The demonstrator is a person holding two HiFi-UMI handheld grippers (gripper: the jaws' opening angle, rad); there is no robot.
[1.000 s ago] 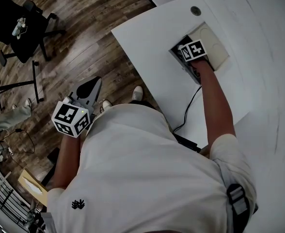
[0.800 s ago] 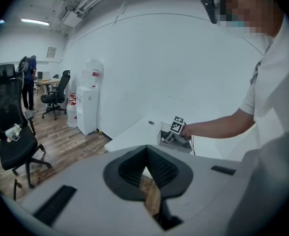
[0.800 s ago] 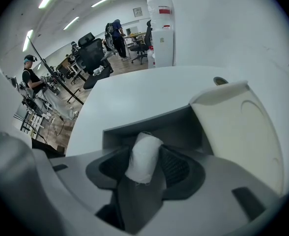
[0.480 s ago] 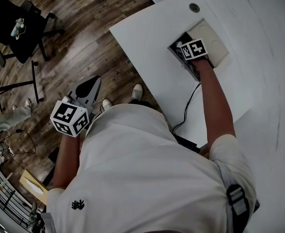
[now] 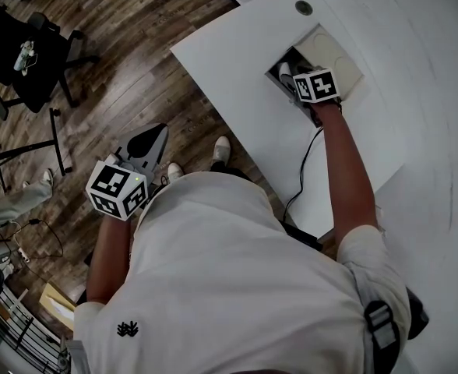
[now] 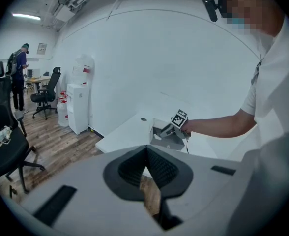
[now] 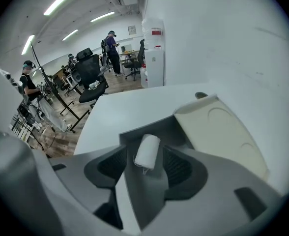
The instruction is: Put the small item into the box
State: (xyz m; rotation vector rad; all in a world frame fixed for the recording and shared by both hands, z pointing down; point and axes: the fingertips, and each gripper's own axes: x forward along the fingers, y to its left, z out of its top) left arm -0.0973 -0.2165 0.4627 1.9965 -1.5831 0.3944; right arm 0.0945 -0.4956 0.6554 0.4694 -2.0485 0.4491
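White roll (image 7: 147,151) lay inside the open box (image 7: 166,126).
Right gripper (image 7: 145,156) reached over it, jaws opening; left gripper (image 6: 147,151) closed, held low.

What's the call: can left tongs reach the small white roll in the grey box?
Probably not: left tongs hang over wooden floor, off the white table; opening right tongs straddle the white roll.

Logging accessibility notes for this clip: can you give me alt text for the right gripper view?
A small white roll of cloth lies in the open grey box, between the opening dark fingers and touching neither. The box's beige lid lies back at right.
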